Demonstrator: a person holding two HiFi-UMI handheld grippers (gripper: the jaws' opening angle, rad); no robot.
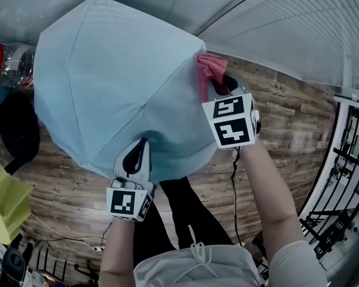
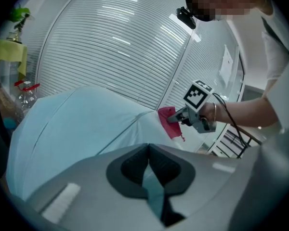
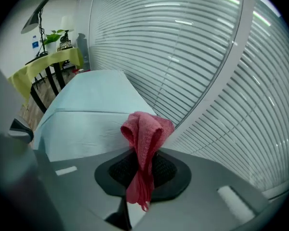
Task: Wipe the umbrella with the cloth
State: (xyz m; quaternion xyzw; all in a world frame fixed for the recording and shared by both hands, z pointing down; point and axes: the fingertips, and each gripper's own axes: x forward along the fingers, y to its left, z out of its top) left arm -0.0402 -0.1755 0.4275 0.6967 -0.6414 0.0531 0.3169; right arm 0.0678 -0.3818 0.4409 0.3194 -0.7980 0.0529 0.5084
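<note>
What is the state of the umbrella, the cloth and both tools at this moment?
umbrella: open, canopy spread.
cloth: bunched, by the canopy's rim.
left tool: shut on the umbrella's fabric edge.
right tool: shut on the cloth.

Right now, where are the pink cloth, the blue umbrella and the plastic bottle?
pink cloth [image 3: 145, 129], right gripper view, on its bunched top.
blue umbrella [image 1: 107, 76], head view, on the middle of its open canopy.
plastic bottle [image 1: 17, 64], head view, on its clear body.
</note>
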